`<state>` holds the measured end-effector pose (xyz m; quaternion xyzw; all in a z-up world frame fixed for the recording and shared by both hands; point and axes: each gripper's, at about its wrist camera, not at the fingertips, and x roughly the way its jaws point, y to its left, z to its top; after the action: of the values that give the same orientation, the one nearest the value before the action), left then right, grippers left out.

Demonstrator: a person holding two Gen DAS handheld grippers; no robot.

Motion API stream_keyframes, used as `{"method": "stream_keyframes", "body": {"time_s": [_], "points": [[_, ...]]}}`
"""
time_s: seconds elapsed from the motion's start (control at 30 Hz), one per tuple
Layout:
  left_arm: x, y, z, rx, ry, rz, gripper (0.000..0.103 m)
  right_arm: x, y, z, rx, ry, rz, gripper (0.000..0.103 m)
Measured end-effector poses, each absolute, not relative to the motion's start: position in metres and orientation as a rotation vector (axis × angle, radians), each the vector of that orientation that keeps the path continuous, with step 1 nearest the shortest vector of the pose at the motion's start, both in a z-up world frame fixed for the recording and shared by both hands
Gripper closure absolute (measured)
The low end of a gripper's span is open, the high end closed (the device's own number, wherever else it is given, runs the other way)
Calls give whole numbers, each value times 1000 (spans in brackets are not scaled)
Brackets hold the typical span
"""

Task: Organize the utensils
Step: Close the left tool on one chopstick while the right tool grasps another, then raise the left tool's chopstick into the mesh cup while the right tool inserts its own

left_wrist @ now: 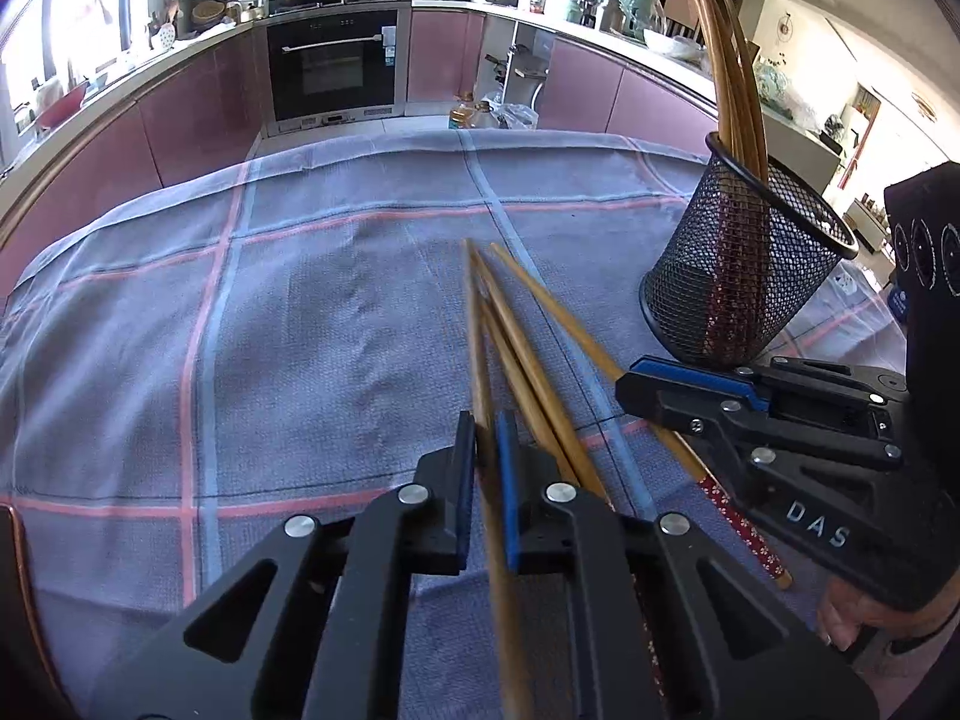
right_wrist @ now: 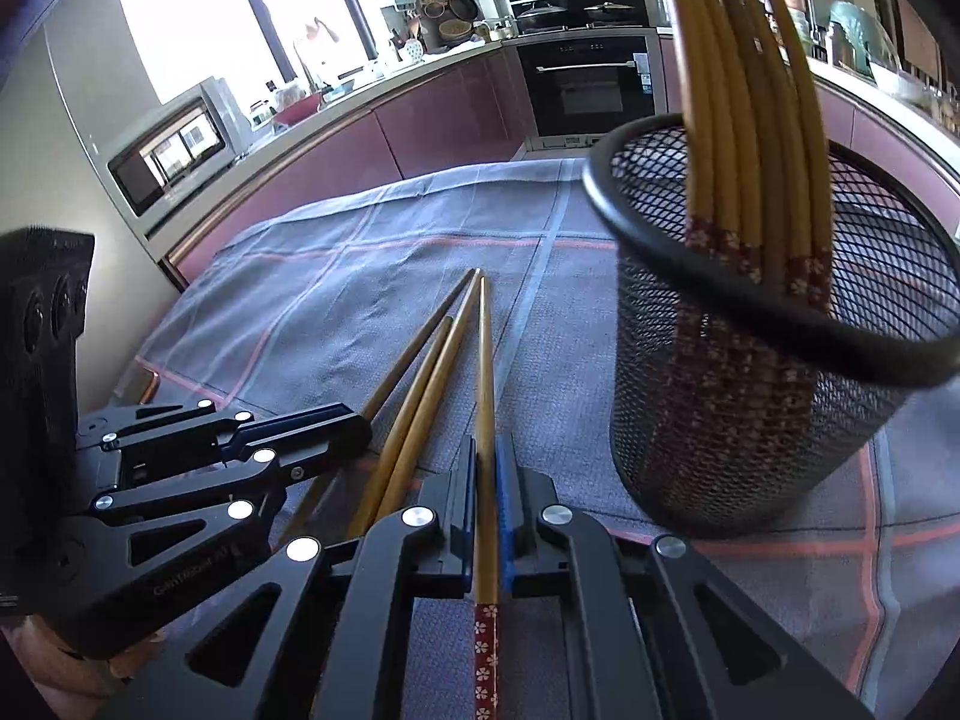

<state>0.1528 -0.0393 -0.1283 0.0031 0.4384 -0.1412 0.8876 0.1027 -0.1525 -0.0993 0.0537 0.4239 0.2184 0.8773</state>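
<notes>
Wooden chopsticks with red flowered ends lie on a blue checked cloth [left_wrist: 270, 330]. My left gripper [left_wrist: 485, 438] is shut on one chopstick [left_wrist: 480, 360], blurred, lifted a little. Two more chopsticks [left_wrist: 528, 372] lie beside it on the cloth. My right gripper [right_wrist: 486, 456] is shut on another chopstick [right_wrist: 485, 372]; it shows in the left wrist view [left_wrist: 624, 384] too. A black mesh holder [left_wrist: 744, 264] stands at the right with several chopsticks upright in it; it fills the right of the right wrist view [right_wrist: 750, 396].
The cloth-covered table [right_wrist: 336, 276] ends at a far edge before pink kitchen cabinets [left_wrist: 192, 114] and an oven [left_wrist: 333, 60]. A microwave [right_wrist: 174, 162] stands at the left. The left gripper's body [right_wrist: 198, 468] is close on the right gripper's left side.
</notes>
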Motion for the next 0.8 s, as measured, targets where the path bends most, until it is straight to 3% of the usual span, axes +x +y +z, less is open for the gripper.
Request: {"method": "stream_keyframes", "body": {"time_s": [0.37,0.63,0.8], "points": [[134,-41,-132,30,936,-368,95,94,-140,-98,55,913,543,97],[145,-43,-136,37,959,-405,89,99,-139,-103,46,927,533,95],[147,-43,-133,22,958,-391,95,94,-144,-96,57,897,544,97]]}}
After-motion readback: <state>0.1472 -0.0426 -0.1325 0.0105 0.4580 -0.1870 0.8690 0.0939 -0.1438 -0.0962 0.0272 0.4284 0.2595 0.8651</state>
